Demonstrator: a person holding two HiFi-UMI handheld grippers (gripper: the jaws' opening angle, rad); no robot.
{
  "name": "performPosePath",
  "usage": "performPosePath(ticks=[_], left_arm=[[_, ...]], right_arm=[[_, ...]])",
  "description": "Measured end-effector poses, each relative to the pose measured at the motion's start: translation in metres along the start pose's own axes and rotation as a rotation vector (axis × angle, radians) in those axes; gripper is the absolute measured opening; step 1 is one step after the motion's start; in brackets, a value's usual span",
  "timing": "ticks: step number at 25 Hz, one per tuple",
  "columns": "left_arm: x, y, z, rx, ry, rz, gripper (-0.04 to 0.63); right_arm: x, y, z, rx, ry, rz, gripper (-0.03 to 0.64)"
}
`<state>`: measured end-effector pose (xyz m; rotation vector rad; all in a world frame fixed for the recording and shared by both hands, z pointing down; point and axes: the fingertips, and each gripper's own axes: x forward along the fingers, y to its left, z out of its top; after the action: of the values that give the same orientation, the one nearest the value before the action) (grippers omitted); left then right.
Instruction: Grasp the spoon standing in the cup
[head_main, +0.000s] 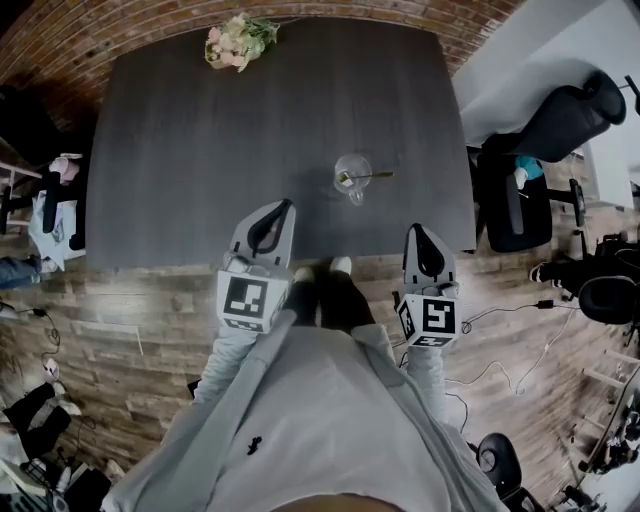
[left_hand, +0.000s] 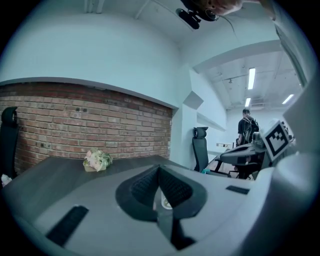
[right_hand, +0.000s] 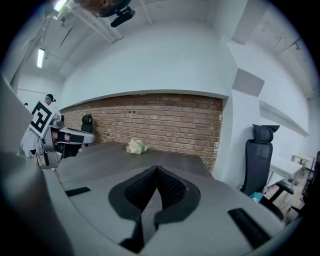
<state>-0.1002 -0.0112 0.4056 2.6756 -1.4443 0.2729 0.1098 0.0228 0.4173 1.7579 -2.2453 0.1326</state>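
Noted spoon (head_main: 368, 177) in cup (head_main: 340, 162) mid-desk (head_main: 250, 130), well apart from left gripper (head_main: 289, 204) and right gripper (head_main: 413, 229), fingers closed, empty.

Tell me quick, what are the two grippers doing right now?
Left gripper: closed, holding nothing.
Right gripper: closed, holding nothing.

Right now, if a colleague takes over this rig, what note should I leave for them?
Left gripper: shut, empty, over the near edge of the table.
Right gripper: shut, empty, also there.
Cup: on the table, ahead of both grippers; spoon leans in it, handle to the right.
Done: nothing grasped.
To do: open one gripper, reach, close on the spoon handle.
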Motion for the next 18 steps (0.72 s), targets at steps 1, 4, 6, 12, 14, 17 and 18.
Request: performPosePath(ticks=[1, 4, 6, 12, 14, 17, 18], left_arm=[[0.003, -0.001, -0.001, -0.001, 0.002, -0.004, 0.018], [0.013, 0.0, 0.001, -0.002, 0.002, -0.008, 0.018], [0.02, 0.001, 0.003, -0.004, -0.001, -0.002, 0.018], [0.051, 0.008, 0.014, 0.002, -0.008, 0.036, 0.018], [0.065, 0.011, 0.021, 0.004, -0.014, 0.053, 0.018], [0.085, 0.02, 0.032, 0.008, -0.026, 0.085, 0.018], [0.091, 0.022, 0.035, 0.011, -0.03, 0.096, 0.018]], right_arm=[[0.002, -0.002, -0.001, 0.004, 0.004, -0.004, 0.016], [0.01, -0.008, -0.001, 0.011, 0.006, -0.005, 0.017], [0.017, -0.012, 0.0, 0.012, 0.002, 0.004, 0.017], [0.054, -0.03, 0.01, 0.017, -0.016, 0.052, 0.016], [0.07, -0.037, 0.017, 0.014, -0.027, 0.077, 0.017], [0.096, -0.046, 0.028, 0.013, -0.047, 0.122, 0.017], [0.104, -0.05, 0.033, 0.016, -0.055, 0.136, 0.017]])
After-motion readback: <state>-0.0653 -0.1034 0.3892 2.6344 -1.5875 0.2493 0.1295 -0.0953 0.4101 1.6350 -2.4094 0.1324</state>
